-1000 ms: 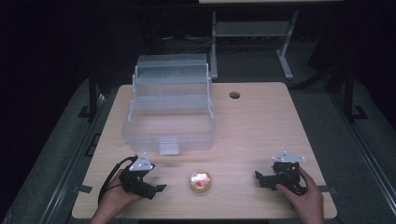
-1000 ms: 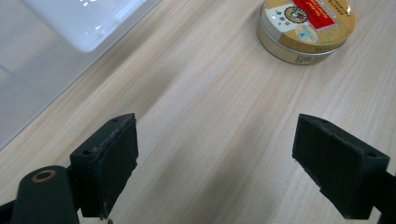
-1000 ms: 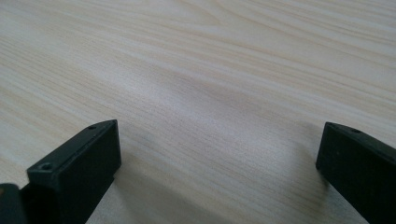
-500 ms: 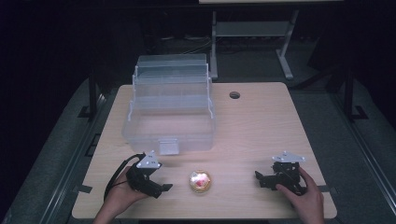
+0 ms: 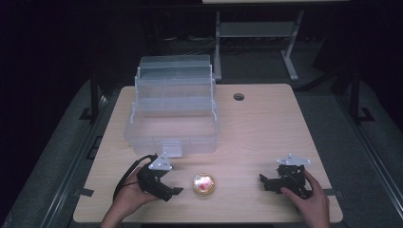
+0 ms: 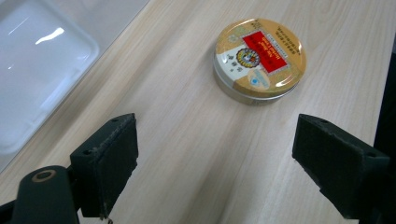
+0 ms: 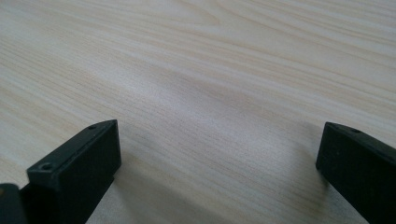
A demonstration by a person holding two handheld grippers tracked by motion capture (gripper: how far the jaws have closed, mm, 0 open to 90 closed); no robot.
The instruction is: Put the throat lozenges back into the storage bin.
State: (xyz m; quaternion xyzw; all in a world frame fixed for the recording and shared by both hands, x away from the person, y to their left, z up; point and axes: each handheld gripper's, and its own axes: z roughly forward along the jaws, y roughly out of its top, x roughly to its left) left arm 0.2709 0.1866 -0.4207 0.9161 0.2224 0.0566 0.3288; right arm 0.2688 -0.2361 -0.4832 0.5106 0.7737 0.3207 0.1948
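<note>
A small round tin (image 5: 203, 184) with a gold, red and white lid (image 6: 259, 52) lies on the wooden table (image 5: 266, 137) near its front edge. My left gripper (image 5: 175, 191) is just left of the tin, open, jaws pointing at it with nothing between them (image 6: 215, 163). My right gripper (image 5: 263, 182) rests at the front right, open over bare wood (image 7: 217, 172), well apart from the tin. A hand holds each gripper.
A clear plastic box (image 5: 173, 114) with stepped tiers stands open behind the tin, its latch (image 5: 172, 148) facing the front; its corner (image 6: 42, 60) lies left of the left jaws. A cable hole (image 5: 238, 97) sits at the back of the table.
My left gripper has slid right and slightly forward, closing the distance to the tin. The right gripper and the tin have stayed put.
</note>
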